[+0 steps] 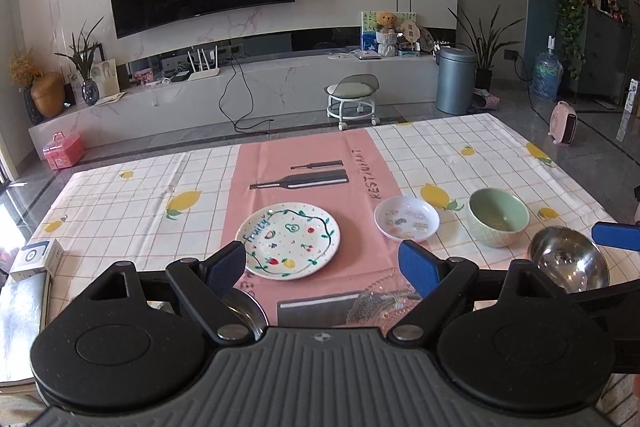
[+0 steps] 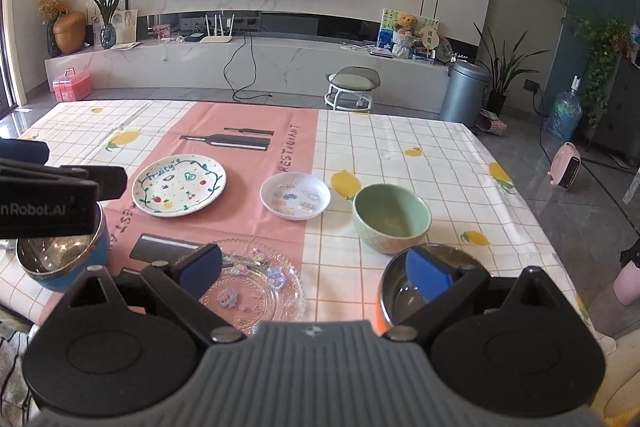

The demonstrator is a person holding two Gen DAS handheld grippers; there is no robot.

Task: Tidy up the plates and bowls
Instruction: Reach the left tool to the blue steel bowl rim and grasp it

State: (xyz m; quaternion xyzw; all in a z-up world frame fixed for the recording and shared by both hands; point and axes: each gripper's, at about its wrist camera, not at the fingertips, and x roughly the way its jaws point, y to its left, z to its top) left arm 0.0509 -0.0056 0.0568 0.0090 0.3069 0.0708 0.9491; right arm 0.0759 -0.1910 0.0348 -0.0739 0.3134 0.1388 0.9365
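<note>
A white plate with fruit drawings lies on the pink strip of the tablecloth. A small white dish with stickers sits to its right, then a green bowl. A clear glass plate lies near the front edge. A steel bowl with an orange shell sits front right; a steel bowl with a blue shell sits front left. My left gripper is open and empty above the front of the table. My right gripper is open and empty, over the glass plate and orange bowl.
The table has a checked lemon cloth. A small white box lies at its left edge. Beyond the table are a stool, a grey bin, a TV wall and a pink heater on the floor.
</note>
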